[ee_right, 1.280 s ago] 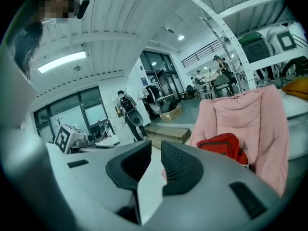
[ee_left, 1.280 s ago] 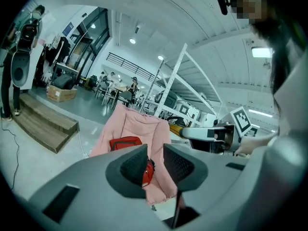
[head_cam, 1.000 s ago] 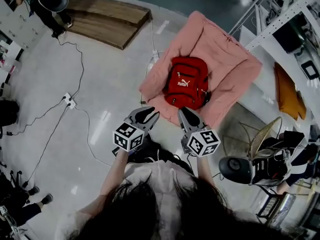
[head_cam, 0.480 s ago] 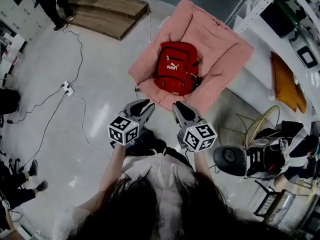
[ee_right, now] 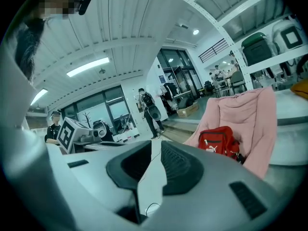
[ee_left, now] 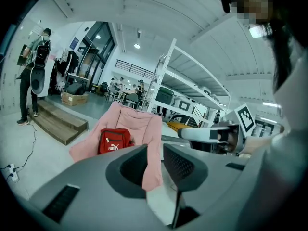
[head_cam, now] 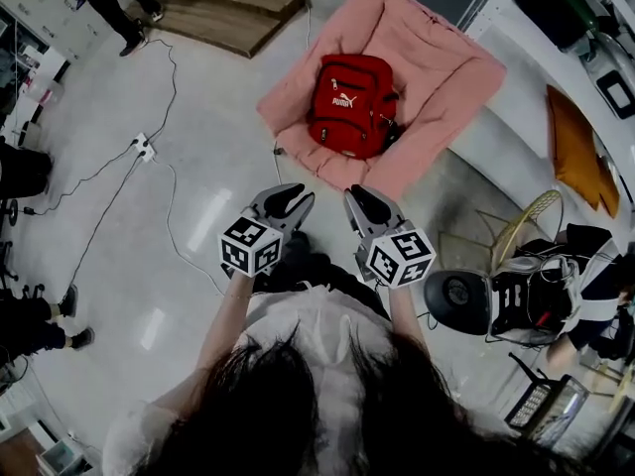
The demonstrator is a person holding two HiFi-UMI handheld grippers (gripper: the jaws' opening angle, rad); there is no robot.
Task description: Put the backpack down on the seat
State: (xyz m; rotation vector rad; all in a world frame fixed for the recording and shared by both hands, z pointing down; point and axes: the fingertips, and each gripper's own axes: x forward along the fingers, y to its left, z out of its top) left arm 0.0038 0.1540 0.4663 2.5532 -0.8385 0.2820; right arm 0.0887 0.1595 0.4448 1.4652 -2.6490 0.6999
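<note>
The backpack [head_cam: 352, 92] lies on the pink seat [head_cam: 442, 77] in the upper centre of the frame. Over the last second it has shifted further up the frame, so you appear to be backing away. The left gripper [head_cam: 290, 201] jaws stand moderately apart and the right gripper [head_cam: 359, 202] jaws narrowly apart. Both are empty. Placement appears complete.

Backpack [head_cam: 349, 105] on the seat [head_cam: 437, 67], left gripper [head_cam: 293, 198] and right gripper [head_cam: 359, 196] side by side before it
</note>
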